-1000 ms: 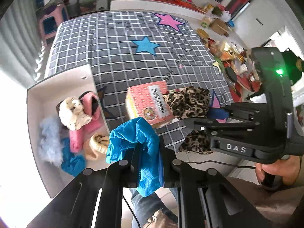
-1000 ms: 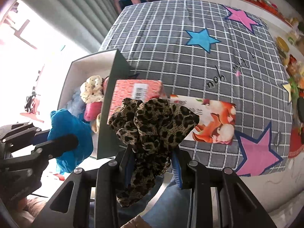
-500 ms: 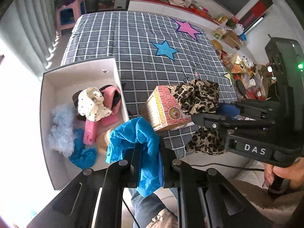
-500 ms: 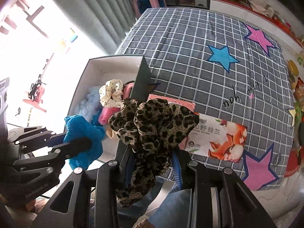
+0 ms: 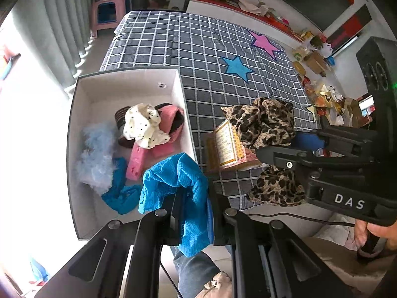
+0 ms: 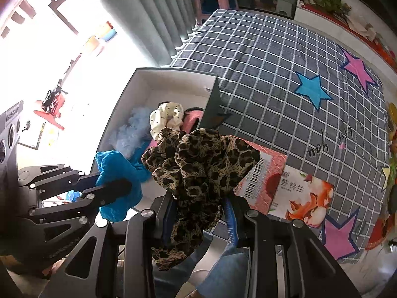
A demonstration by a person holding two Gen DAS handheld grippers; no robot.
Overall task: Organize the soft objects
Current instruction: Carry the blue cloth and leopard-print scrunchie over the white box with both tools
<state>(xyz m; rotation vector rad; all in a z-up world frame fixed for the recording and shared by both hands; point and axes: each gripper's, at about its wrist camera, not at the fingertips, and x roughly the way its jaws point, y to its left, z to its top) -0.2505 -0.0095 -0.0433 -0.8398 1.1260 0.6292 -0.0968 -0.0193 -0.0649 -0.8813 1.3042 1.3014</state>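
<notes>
Both cloths had been carried closer to the white box [image 5: 129, 79] since the earlier frame. A blue cloth [image 5: 178, 186] was clamped in the left gripper [image 5: 193, 213] at the box's near corner; a leopard-print scrunchie [image 6: 198, 168] was pinched in the right gripper [image 6: 198, 213] beside the box.

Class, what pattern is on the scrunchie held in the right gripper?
Leopard print, brown with black spots, on the scrunchie; clearest in the right wrist view.

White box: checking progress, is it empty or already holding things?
Holding things. The white box contains a spotted scrunchie, pink cloth and pale blue fluff.
</notes>
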